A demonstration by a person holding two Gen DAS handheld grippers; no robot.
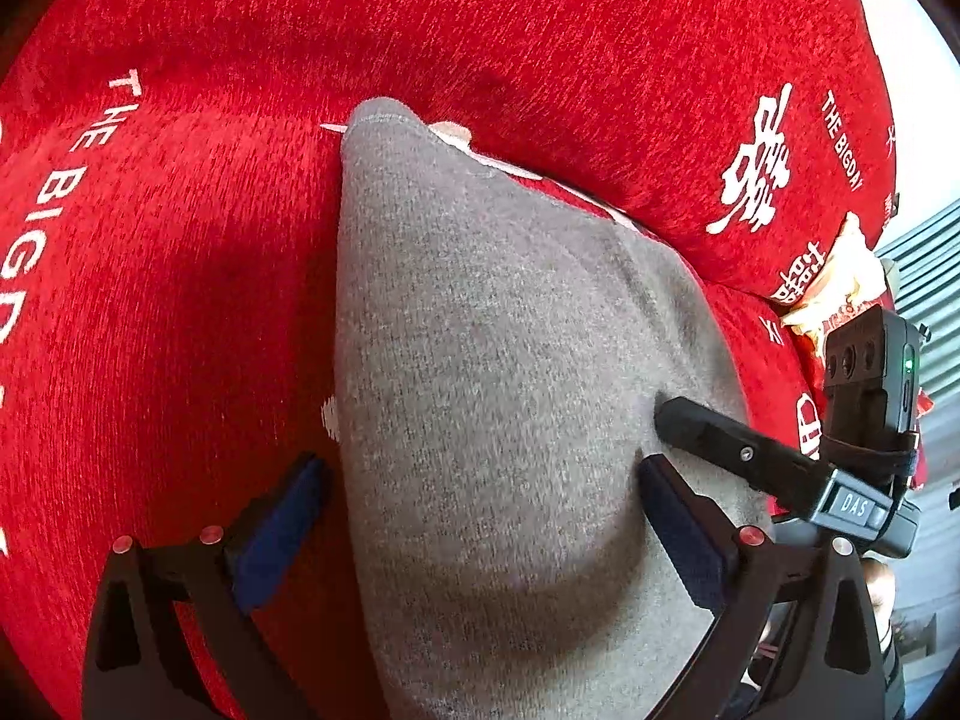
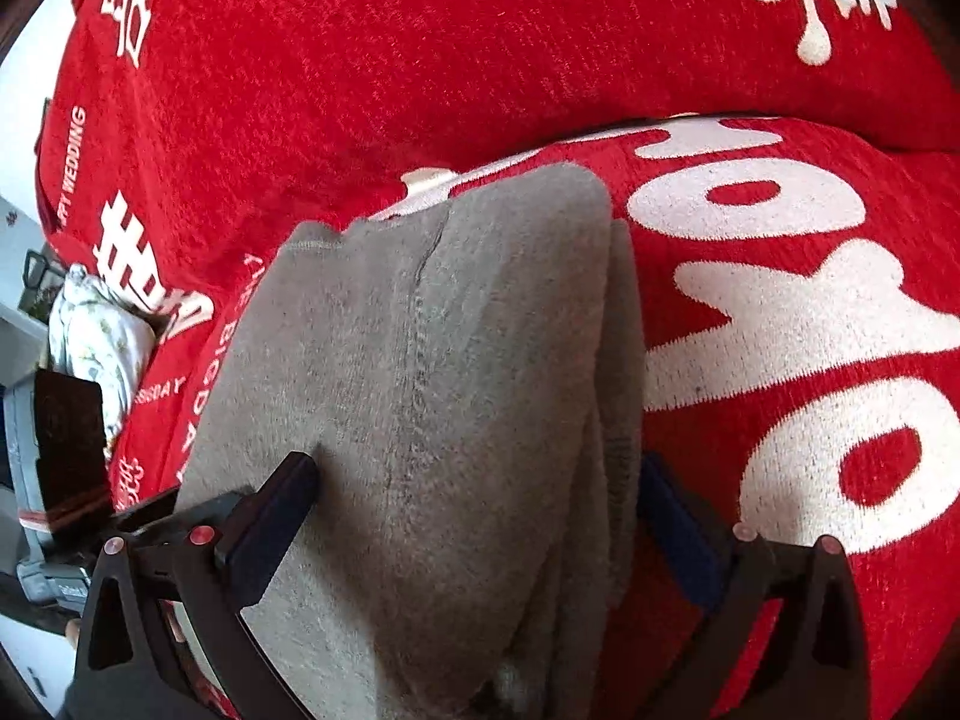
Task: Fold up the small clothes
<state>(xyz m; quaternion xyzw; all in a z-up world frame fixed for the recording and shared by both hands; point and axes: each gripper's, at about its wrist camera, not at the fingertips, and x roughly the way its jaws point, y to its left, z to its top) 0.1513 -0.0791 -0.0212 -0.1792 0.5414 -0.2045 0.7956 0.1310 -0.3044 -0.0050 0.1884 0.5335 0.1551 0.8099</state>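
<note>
At nine o'clock in the left wrist view lies the red chenille sofa cover with white lettering (image 1: 180, 210), and on it, running from the centre down to six o'clock, the grey knitted garment (image 1: 498, 390), already doubled into a long narrow pad. The left gripper (image 1: 480, 480) straddles its near end with the jaws spread wide: the blue-padded finger at seven o'clock sits just off the garment's edge on the red cover, the one at four o'clock rests on or just over the wool, and neither pinches anything. At three o'clock a black finger of the right gripper (image 1: 708, 426) lies on the garment's far edge, with a crinkled snack packet (image 1: 840, 276) behind it.

In the right wrist view a white floral bundle (image 2: 96, 336) sits at nine o'clock. The same garment fills the centre, its stacked layers showing along the edge toward three o'clock. The right gripper (image 2: 477, 480) also stands wide apart, its fingers on either side of the fold, clamped on nothing.

My reading is that a fold has just been laid and released. The next move probably calls for closing both tools on the near end, catching every layer, and carrying it toward twelve o'clock to halve the length, keeping the edges level.
</note>
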